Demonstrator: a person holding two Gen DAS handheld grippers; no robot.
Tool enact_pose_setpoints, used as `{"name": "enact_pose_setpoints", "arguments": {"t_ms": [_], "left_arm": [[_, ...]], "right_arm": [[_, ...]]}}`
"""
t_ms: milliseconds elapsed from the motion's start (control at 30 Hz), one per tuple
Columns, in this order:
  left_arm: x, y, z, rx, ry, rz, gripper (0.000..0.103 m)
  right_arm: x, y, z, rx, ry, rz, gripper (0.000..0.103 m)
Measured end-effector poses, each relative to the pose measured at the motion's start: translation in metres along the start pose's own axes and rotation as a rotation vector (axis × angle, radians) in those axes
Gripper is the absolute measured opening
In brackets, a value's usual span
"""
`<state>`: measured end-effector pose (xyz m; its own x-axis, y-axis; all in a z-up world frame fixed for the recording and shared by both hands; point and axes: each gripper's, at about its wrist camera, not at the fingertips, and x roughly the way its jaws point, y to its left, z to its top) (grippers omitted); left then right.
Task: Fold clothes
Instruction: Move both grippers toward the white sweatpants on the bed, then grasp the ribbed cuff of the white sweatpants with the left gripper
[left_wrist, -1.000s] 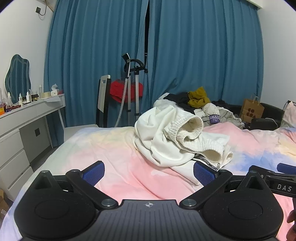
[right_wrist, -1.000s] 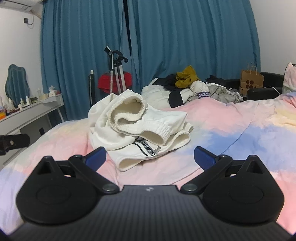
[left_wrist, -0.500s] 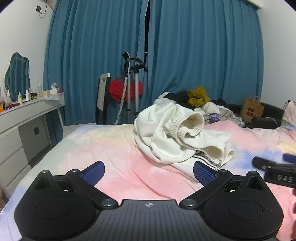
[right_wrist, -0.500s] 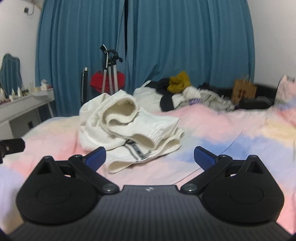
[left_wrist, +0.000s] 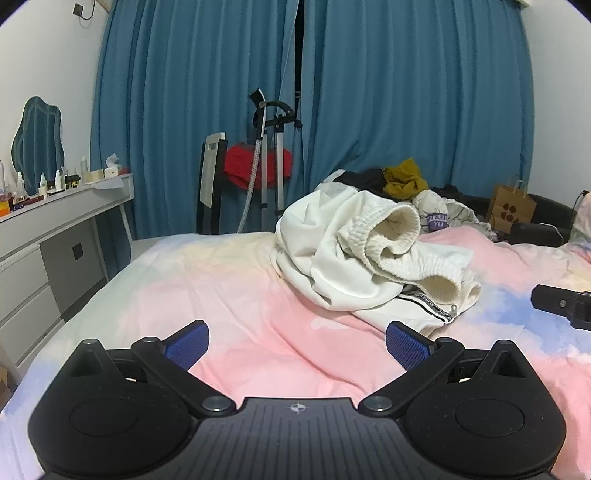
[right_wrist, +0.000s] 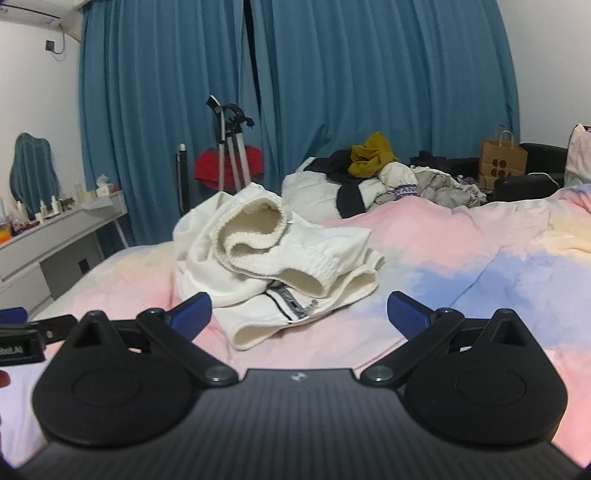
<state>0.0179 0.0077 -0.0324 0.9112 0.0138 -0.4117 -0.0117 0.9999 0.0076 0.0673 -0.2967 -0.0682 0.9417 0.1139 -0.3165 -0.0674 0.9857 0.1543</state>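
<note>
Garment (left_wrist: 373, 258) crumpled mid-bed (left_wrist: 229, 295), white, ribbed cuff uppermost, toward the far edge. Left gripper (left_wrist: 297, 341) and right gripper (right_wrist: 299, 312) spread wide, empty, short of it. Best taken by hem or shoulders, then lifted and shaken flat before any fold.

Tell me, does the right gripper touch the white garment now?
Apart. In the right wrist view the open right gripper shows pink bedsheet between its blue pads and the white garment.

One crumpled white garment (left_wrist: 373, 266), one heap of clothes (left_wrist: 406, 184), one paper bag (left_wrist: 511, 206), two curtains (left_wrist: 406, 92).
</note>
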Motion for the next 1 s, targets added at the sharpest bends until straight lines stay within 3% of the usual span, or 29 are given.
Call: {"name": "enact_pose_setpoints", "arguments": {"t_ms": [267, 433, 567, 733, 800, 1000], "left_arm": [[0.017, -0.014, 0.011, 0.098, 0.020, -0.008, 0.103], [0.044, -0.024, 0.028, 0.079, 0.018, -0.102, 0.102], [0.088, -0.043, 0.049, 0.059, 0.007, -0.155, 0.102], [0.158, -0.085, 0.060, 0.199, -0.024, -0.152, 0.102], [0.185, -0.101, 0.064, 0.225, -0.008, -0.140, 0.100], [0.256, -0.149, 0.078, 0.385, -0.061, -0.060, 0.100]], "right_arm": [[0.000, -0.018, 0.002, 0.076, 0.007, -0.028, 0.103], [0.005, -0.025, 0.002, 0.098, 0.046, -0.052, 0.103], [0.009, -0.034, 0.001, 0.156, 0.067, -0.038, 0.103], [0.013, -0.041, -0.001, 0.192, 0.068, -0.046, 0.103], [0.017, -0.043, -0.005, 0.194, 0.071, -0.052, 0.103], [0.040, -0.048, -0.014, 0.221, 0.095, -0.038, 0.103]]}}
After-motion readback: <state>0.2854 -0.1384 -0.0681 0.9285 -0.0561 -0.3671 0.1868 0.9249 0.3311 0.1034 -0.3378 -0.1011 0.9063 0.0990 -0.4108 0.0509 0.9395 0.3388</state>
